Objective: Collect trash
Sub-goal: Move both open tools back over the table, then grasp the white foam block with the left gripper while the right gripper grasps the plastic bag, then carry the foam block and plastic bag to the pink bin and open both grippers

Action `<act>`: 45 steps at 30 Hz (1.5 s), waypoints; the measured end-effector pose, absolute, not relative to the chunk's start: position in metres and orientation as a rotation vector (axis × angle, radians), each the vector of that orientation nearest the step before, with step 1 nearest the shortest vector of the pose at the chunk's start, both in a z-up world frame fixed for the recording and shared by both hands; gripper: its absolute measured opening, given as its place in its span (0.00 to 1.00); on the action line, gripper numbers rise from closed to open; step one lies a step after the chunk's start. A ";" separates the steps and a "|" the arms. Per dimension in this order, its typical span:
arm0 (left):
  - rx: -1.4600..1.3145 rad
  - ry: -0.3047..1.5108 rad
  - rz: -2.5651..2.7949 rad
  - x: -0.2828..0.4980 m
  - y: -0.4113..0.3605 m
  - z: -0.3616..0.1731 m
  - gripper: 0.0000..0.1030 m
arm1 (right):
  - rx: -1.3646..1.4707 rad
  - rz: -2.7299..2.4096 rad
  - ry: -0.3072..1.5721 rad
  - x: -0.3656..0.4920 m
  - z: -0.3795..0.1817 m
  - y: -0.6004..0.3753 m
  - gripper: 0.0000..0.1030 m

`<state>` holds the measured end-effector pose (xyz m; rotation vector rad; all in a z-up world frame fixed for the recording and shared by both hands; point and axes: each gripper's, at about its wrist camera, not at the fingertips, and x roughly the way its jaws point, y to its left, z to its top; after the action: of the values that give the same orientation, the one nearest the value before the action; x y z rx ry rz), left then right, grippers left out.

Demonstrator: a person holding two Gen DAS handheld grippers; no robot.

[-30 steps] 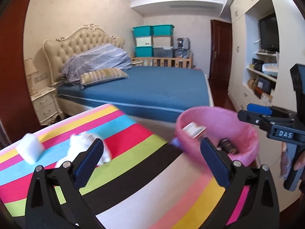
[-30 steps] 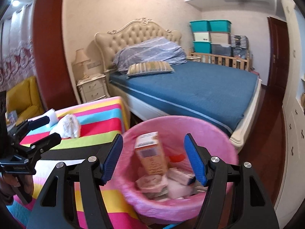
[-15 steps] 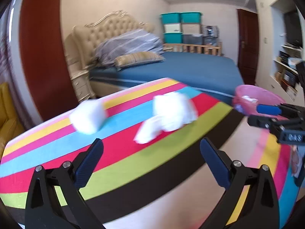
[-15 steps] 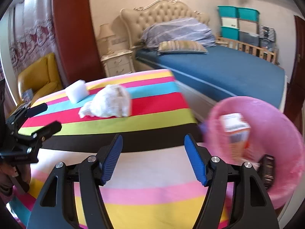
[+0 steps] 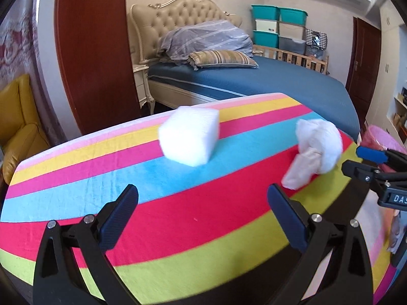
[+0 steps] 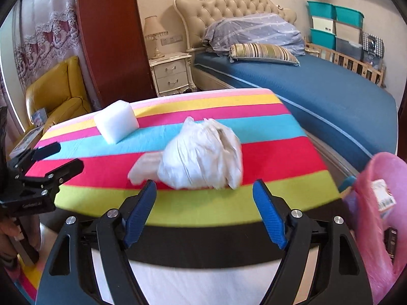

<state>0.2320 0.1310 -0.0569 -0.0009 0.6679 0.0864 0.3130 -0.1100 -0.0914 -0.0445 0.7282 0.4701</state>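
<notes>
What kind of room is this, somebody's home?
Most likely a bedroom in a home: a bed with a tufted headboard, a nightstand with a lamp, and stacked storage bins.

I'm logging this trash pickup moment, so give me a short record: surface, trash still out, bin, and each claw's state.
surface: striped cloth covering a table
trash out: white foam block and crumpled white wad, lying apart
bin: pink-lined bin at the table's right edge, a carton inside
left claw: open, empty, facing the foam block
right claw: jaws opening, nothing between them, wad just ahead
background: blue bed, yellow chair
</notes>
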 end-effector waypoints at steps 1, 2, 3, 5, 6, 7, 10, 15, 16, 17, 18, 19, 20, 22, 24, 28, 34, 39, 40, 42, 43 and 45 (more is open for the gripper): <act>-0.004 0.669 0.090 0.235 0.134 -0.056 0.95 | -0.030 0.465 0.737 0.319 -0.092 -0.106 0.72; -0.008 0.671 0.092 0.238 0.136 -0.056 0.95 | -0.024 0.462 0.741 0.323 -0.093 -0.103 0.72; -0.015 0.674 0.093 0.243 0.141 -0.056 0.95 | -0.017 0.461 0.746 0.327 -0.094 -0.100 0.72; -0.023 0.678 0.086 0.250 0.144 -0.057 0.95 | -0.015 0.457 0.752 0.334 -0.096 -0.096 0.72; -0.028 0.680 0.079 0.256 0.146 -0.057 0.95 | -0.022 0.449 0.765 0.337 -0.099 -0.093 0.72; -0.031 0.681 0.076 0.260 0.146 -0.056 0.95 | -0.021 0.449 0.786 0.341 -0.101 -0.091 0.72; -0.044 0.685 0.057 0.271 0.149 -0.056 0.95 | -0.013 0.453 0.792 0.344 -0.101 -0.090 0.66; -0.039 0.682 0.060 0.288 0.152 -0.055 0.95 | -0.017 0.453 0.792 0.343 -0.101 -0.092 0.39; -0.036 0.682 0.060 0.292 0.153 -0.055 0.95 | -0.021 0.451 0.788 0.342 -0.101 -0.091 0.35; -0.033 0.682 0.061 0.294 0.153 -0.056 0.95 | -0.024 0.449 0.786 0.341 -0.101 -0.091 0.34; -0.024 0.687 0.063 0.300 0.153 -0.056 0.95 | -0.030 0.447 0.786 0.341 -0.101 -0.090 0.33; -0.019 0.692 0.065 0.303 0.154 -0.057 0.95 | -0.037 0.443 0.789 0.342 -0.102 -0.088 0.33; -0.015 0.701 0.065 0.308 0.155 -0.058 0.95 | -0.042 0.441 0.791 0.342 -0.102 -0.088 0.32; -0.014 0.723 0.065 0.317 0.155 -0.060 0.95 | -0.054 0.436 0.792 0.342 -0.103 -0.086 0.32; -0.020 0.751 0.062 0.326 0.157 -0.063 0.95 | -0.066 0.430 0.790 0.341 -0.103 -0.084 0.32; -0.020 0.803 0.041 0.333 0.156 -0.069 0.64 | -0.076 0.425 0.790 0.341 -0.104 -0.082 0.32; 0.034 0.720 0.035 0.312 0.145 -0.060 0.63 | -0.065 0.424 0.797 0.342 -0.105 -0.082 0.32; 0.020 0.690 0.061 0.289 0.137 -0.056 0.63 | -0.071 0.420 0.799 0.343 -0.105 -0.082 0.32; 0.016 0.681 0.069 0.283 0.134 -0.055 0.63 | -0.072 0.419 0.800 0.343 -0.105 -0.082 0.32; -0.001 0.674 0.081 0.272 0.131 -0.054 0.64 | -0.073 0.417 0.799 0.343 -0.105 -0.082 0.31; -0.007 0.672 0.086 0.268 0.129 -0.054 0.64 | -0.074 0.416 0.799 0.343 -0.105 -0.081 0.31; -0.022 0.662 0.096 0.259 0.127 -0.052 0.64 | -0.078 0.414 0.797 0.343 -0.104 -0.081 0.31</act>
<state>0.2594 0.1272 -0.0520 -0.0216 0.6619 0.0958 0.3426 -0.0808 -0.1043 -0.0778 0.7972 0.4142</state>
